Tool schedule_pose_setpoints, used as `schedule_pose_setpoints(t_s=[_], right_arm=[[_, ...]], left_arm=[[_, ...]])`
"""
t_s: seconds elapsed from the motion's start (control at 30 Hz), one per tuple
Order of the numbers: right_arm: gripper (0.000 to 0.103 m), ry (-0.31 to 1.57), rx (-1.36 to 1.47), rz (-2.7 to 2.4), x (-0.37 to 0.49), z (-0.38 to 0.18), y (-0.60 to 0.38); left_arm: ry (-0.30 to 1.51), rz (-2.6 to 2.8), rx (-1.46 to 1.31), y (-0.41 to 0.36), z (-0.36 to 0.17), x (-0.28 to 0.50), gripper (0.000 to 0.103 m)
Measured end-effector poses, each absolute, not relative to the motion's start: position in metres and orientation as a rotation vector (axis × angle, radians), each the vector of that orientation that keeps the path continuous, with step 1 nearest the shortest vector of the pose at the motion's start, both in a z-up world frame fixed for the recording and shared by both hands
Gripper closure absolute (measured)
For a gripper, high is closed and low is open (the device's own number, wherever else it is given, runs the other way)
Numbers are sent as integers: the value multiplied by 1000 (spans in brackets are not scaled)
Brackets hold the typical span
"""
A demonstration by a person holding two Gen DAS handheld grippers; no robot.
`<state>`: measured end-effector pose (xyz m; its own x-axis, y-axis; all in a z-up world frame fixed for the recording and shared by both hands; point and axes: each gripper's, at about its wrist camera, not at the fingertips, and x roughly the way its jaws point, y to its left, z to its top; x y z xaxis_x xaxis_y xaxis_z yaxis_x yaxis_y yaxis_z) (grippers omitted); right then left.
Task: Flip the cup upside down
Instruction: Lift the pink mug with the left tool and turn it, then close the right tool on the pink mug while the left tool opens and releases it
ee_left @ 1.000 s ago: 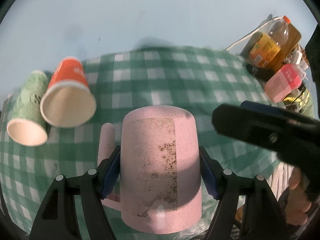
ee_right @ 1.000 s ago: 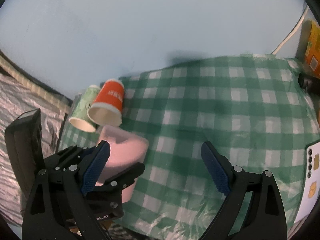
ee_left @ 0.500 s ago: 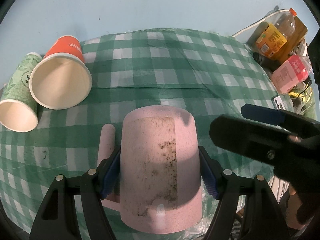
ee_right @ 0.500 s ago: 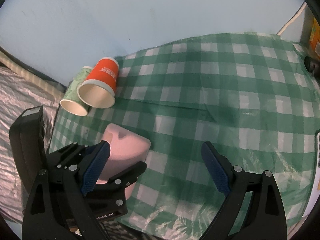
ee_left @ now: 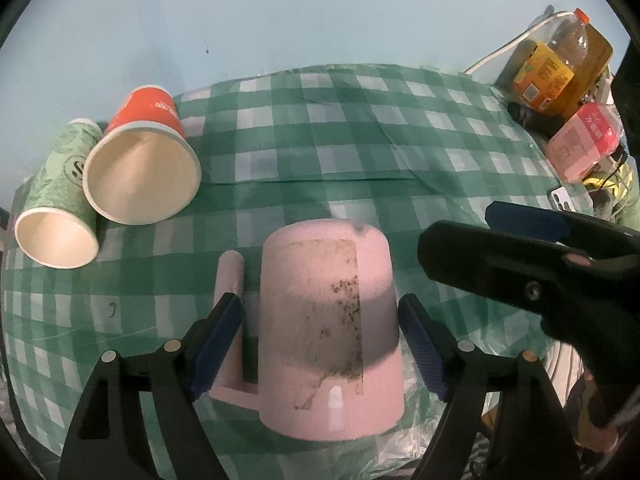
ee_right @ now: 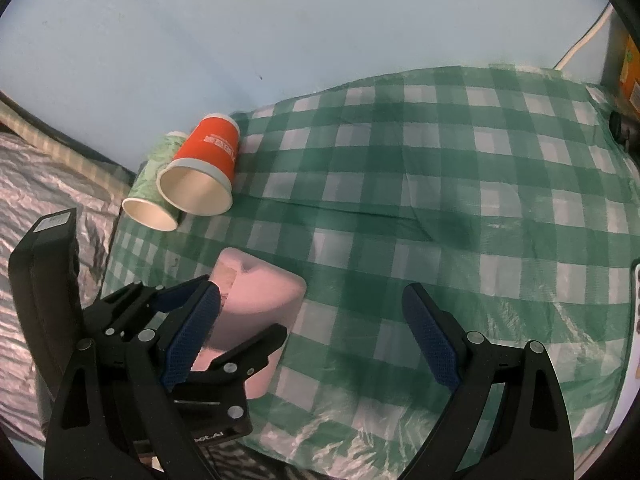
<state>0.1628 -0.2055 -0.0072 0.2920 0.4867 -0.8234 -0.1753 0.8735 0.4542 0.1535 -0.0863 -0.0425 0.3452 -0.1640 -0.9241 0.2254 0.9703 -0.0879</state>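
Observation:
A pink mug (ee_left: 328,328) with a worn label patch stands upside down on the green checked tablecloth (ee_left: 360,136), its handle on the left. My left gripper (ee_left: 320,344) is open, its blue pads (ee_left: 218,338) a little clear of the mug on both sides. The mug also shows in the right wrist view (ee_right: 256,304), low left, between the left gripper's fingers. My right gripper (ee_right: 312,344) is open and empty, just right of the mug above the cloth.
An orange paper cup (ee_left: 140,160) and a green paper cup (ee_left: 60,208) lie on their sides at the cloth's left edge. A juice bottle (ee_left: 560,68), a pink pack (ee_left: 584,144) and cables crowd the right side. A blue wall stands behind.
The left gripper's jaws have opened off the mug, which now stands inverted on the cloth. Both grippers have come lower over the table.

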Motion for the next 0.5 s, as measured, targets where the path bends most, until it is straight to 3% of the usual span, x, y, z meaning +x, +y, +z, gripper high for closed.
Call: schedule_pose_setpoints(t_s=[0.33, 0.5], right_arm=[[10, 1193, 297, 457, 161, 4, -199], [10, 1202, 293, 464, 163, 6, -189]], left_arm=[[1142, -254, 18, -63, -17, 139, 21], [1107, -243, 2, -41, -7, 128, 15]])
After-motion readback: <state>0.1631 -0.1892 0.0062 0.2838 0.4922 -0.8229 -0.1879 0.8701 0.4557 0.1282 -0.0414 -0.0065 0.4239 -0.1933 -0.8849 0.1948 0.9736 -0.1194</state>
